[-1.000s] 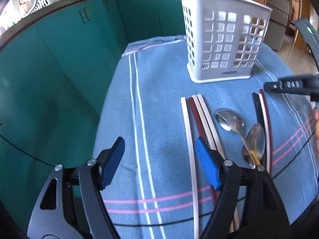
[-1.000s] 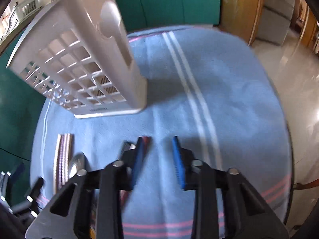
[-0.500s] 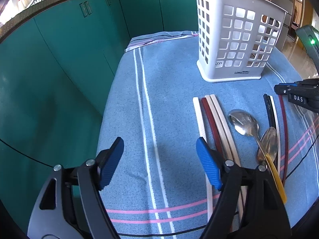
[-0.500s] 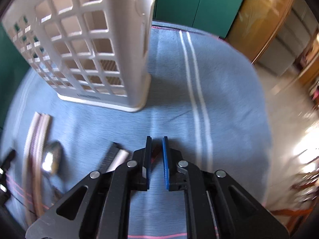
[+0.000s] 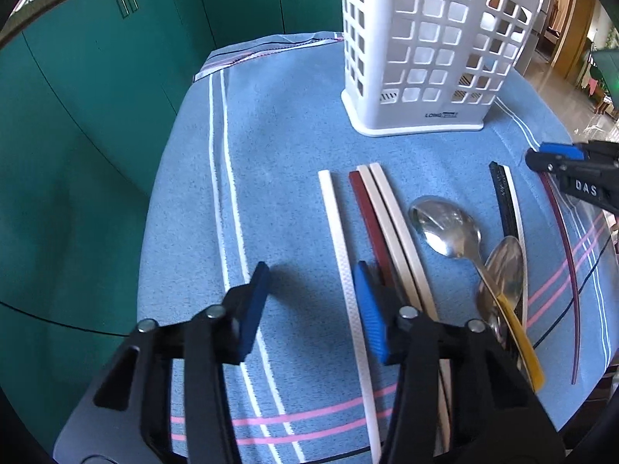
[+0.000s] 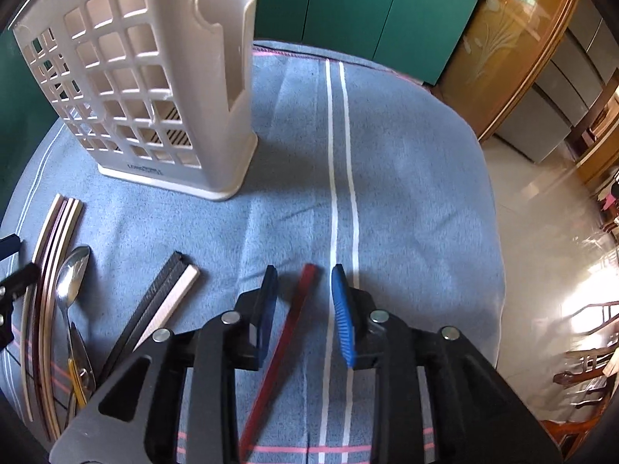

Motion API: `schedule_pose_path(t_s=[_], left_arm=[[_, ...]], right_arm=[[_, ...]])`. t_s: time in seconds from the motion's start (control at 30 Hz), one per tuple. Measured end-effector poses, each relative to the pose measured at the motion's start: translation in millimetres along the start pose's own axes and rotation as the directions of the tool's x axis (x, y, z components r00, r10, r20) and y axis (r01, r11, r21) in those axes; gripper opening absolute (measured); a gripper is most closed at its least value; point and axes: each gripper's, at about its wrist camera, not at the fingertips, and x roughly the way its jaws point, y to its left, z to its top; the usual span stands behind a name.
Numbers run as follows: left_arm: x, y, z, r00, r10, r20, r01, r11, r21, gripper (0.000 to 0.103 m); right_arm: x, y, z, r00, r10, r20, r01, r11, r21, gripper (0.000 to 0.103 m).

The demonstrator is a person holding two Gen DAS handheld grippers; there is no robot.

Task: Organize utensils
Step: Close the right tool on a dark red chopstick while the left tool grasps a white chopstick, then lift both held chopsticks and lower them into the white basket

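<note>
Blue cloth (image 6: 406, 193) covers your counter. Your right claw (image 6: 305, 305) gapes around a red stick (image 6: 286, 332); your left claw (image 5: 313, 301) gapes, holding nothing.

Basket (image 5: 433, 50) stands behind utensils on cloth (image 5: 278, 147); 4 chopsticks (image 5: 371, 232) lie left of 2 spoons (image 5: 448, 224).

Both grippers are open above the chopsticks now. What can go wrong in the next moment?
The right gripper straddles the lone dark red chopstick, which lies flat on the cloth; the thin stick may slip or pivot when pinched. The left gripper hovers by the white chopstick, close to a tight bundle, so its right finger might nudge the neighbours.
</note>
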Motion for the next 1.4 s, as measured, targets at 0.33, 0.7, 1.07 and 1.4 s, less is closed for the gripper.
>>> schedule_pose_path(t_s=[0.33, 0.7, 1.07, 1.4], left_arm=[[31, 13, 45, 0.997, 0.039, -0.064, -0.04, 0.999, -0.014, 0.065], [64, 16, 100, 0.95, -0.051, -0.307, 0.065, 0.997, 0.037, 0.042], [37, 8, 86, 0.974, -0.064, -0.216, 0.068, 0.998, 0.011, 0.006], [-106, 10, 70, 0.984, -0.076, 0.158, 0.077, 0.997, -0.004, 0.006]], right_arm=[[13, -13, 6, 0.998, -0.045, -0.035, 0.045, 0.999, 0.014, 0.029], [29, 12, 28, 0.987, -0.094, -0.132, 0.08, 0.991, -0.109, 0.014], [1, -3, 18, 0.999, 0.003, -0.044, -0.004, 1.0, -0.023, 0.007], [-142, -28, -3, 0.958, 0.128, 0.257, -0.138, 0.99, 0.021, 0.007]])
